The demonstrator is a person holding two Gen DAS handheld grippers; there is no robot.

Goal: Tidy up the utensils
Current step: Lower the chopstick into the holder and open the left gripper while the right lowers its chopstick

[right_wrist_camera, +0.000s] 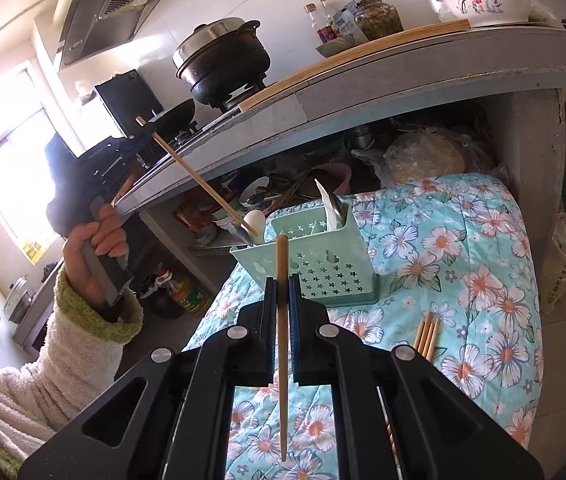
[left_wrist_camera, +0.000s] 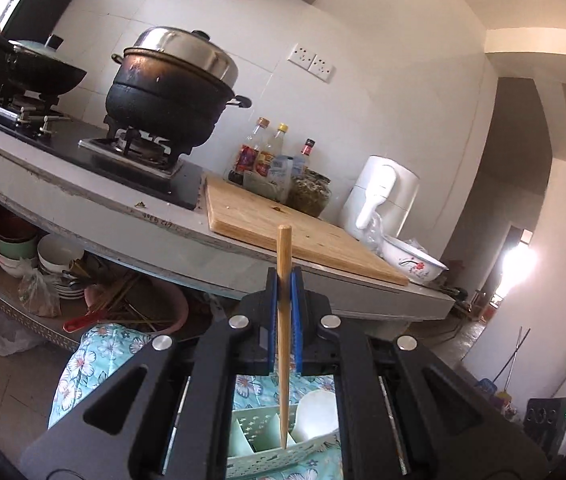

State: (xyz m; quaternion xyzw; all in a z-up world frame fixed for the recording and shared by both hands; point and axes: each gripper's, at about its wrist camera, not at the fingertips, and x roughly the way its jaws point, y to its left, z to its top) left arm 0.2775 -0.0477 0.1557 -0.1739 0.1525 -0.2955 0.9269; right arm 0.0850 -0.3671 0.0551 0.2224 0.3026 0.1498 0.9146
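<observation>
Left tongs [left_wrist_camera: 284, 280], frame centre: clamped on pale wooden chopstick [left_wrist_camera: 284, 256], apparently tip over mint-green plastic caddy [left_wrist_camera: 267, 460]. Right tongs [right_wrist_camera: 282, 288]: clamped on second wooden chopstick [right_wrist_camera: 281, 264], angled downward.

The utensil caddy [right_wrist_camera: 323, 268] is mint green with star cut-outs. The cloth [right_wrist_camera: 455, 264] is turquoise with white-and-orange flowers; the chopsticks [right_wrist_camera: 427, 334] are tan.

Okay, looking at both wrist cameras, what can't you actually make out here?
- Left wrist view: most of the green caddy, hidden by the left gripper.
- Right wrist view: the loose chopsticks, lower ends behind the right gripper.
- Right wrist view: window area, washed out by glare.
</observation>
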